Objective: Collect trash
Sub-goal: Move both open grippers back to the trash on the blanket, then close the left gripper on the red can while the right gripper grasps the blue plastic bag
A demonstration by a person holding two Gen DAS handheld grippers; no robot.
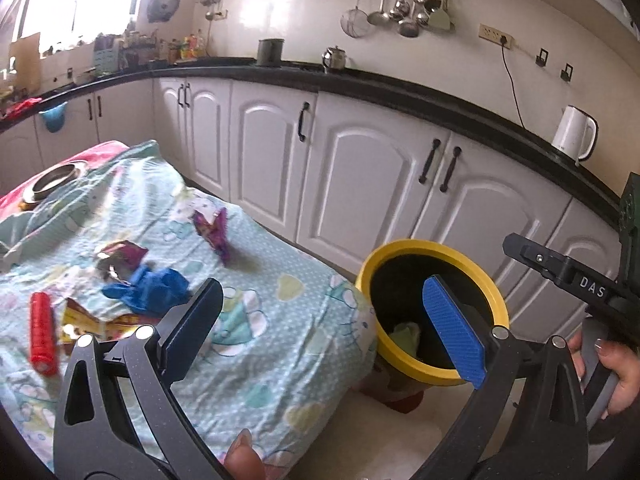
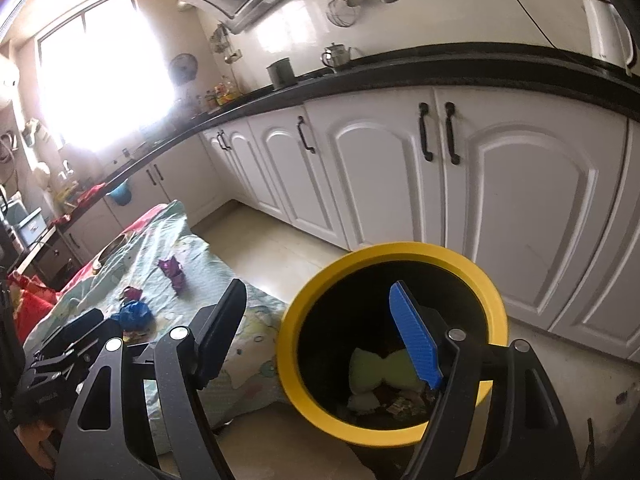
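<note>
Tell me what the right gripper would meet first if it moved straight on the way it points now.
Probably the bin. The open right gripper points at its near rim and down into its mouth, where a pale green sponge lies. Depth is unclear, so rim or inside wall may come first.

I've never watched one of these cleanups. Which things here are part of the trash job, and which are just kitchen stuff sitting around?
Part of the job:
- yellow-rimmed bin, trash already inside
- purple wrapper
- blue crumpled piece
- red tube
- yellow wrapper
- left claw and right claw, both open and empty

Just lying about:
- white kettle
- metal bowl
- hanging ladles
</note>
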